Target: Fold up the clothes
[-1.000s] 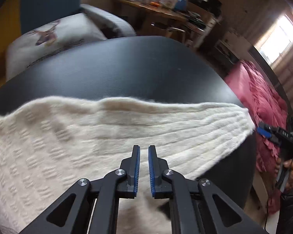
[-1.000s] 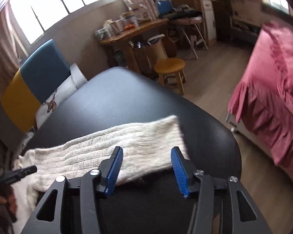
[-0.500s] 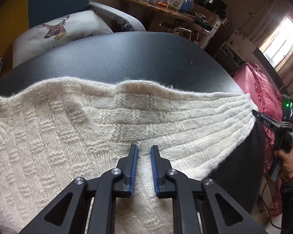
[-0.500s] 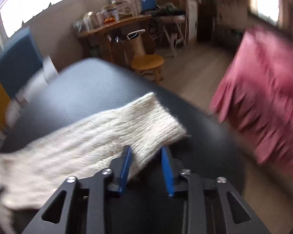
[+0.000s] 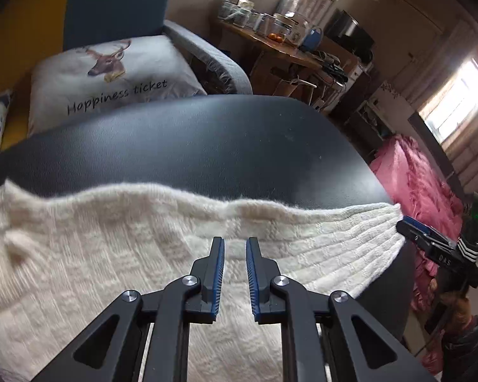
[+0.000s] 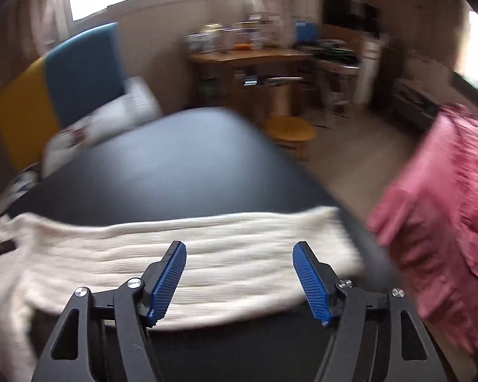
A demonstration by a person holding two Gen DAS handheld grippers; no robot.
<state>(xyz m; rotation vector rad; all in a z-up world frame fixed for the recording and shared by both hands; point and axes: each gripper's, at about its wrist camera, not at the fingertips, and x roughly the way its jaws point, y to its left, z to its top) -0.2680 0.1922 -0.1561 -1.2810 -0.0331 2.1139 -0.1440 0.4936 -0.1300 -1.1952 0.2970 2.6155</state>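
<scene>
Here, a cream, chunky-knit woollen sweater (image 5: pixel 118 254) lies spread flat along the near edge of a black, round-cornered leather-topped table (image 5: pixel 207 140), its ribbed sleeve (image 6: pixel 239 248) stretched out to the table's right edge, the cuff just reaching the rim. The whole far half of the table is bare.

The left gripper (image 5: pixel 234 270) hangs over the sweater's body with a narrow gap between its blue pads; they grip nothing, though the knit shows through the slot. The right gripper (image 6: pixel 239 280) sits above the sleeve near the near-right corner. Its jaws have just been opening and now stand wide, with the sleeve showing behind the gap but not pinched.

Past the right edge, a pink ruffled bedspread (image 6: pixel 436 222) stands close. Beyond the far edge sits a white deer-print cushion (image 5: pixel 111 76).
</scene>
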